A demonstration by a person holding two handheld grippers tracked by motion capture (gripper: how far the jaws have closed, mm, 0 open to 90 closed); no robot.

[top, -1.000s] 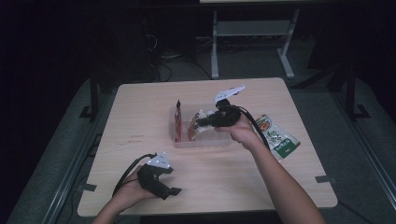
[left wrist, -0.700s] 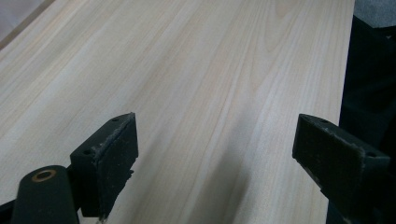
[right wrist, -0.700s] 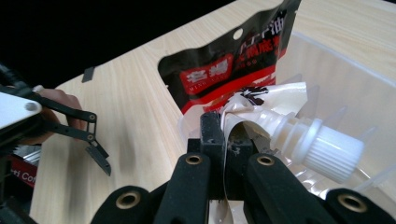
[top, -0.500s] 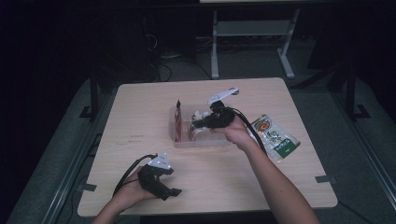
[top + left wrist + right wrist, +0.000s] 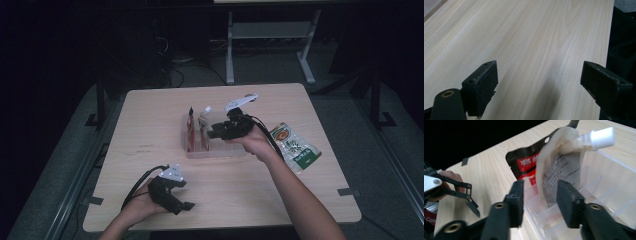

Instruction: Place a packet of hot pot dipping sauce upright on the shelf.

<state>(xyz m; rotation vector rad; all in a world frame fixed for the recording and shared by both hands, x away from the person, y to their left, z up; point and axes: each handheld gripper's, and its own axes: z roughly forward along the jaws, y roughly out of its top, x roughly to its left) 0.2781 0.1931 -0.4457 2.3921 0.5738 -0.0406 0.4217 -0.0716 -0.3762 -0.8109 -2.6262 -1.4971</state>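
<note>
Hovering over the clear bin (image 5: 220, 150), your right gripper (image 5: 539, 192) has just parted its jaws around the spouted pouch (image 5: 564, 167), unpinched; left gripper (image 5: 539, 82) gapes empty.

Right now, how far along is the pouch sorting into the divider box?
Done: a red-and-black pouch and a white spout pouch stand in slots of the clear divider box. In hand: the right gripper has just been opening, its pads apart from the spout pouch standing between them. Left: the green snack packet lies on the table beside the box. The left gripper rests open.
</note>
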